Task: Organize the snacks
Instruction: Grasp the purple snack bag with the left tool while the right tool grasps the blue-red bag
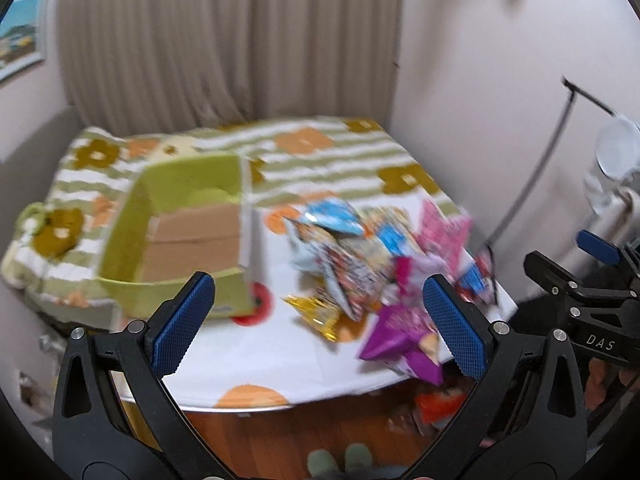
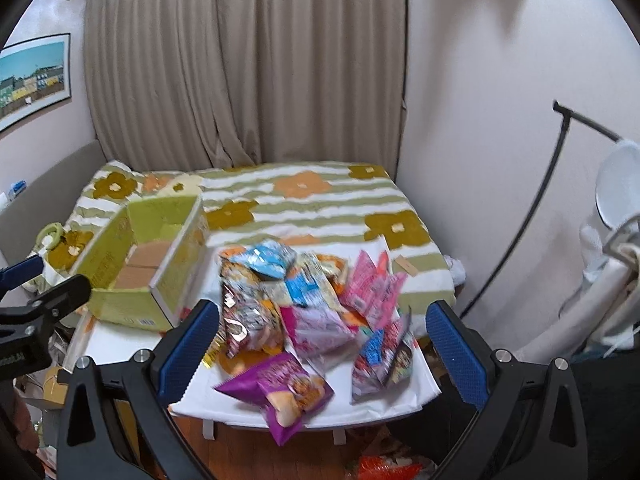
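Observation:
A pile of colourful snack bags (image 1: 360, 248) lies on a small white table (image 1: 256, 352); it also shows in the right wrist view (image 2: 304, 304). A purple bag (image 2: 280, 392) lies at the table's near edge, also seen in the left wrist view (image 1: 404, 336). A green cardboard box (image 1: 188, 240), open and empty, stands left of the pile; the right wrist view shows it too (image 2: 140, 264). My left gripper (image 1: 316, 320) is open and empty above the table's near edge. My right gripper (image 2: 320, 336) is open and empty, in front of the pile.
A bed with a striped flower blanket (image 2: 312, 204) lies behind the table. A curtain (image 2: 248, 60) hangs behind it. A lamp and stand (image 2: 616, 200) are at the right. An orange packet (image 2: 384, 468) lies on the wooden floor under the table.

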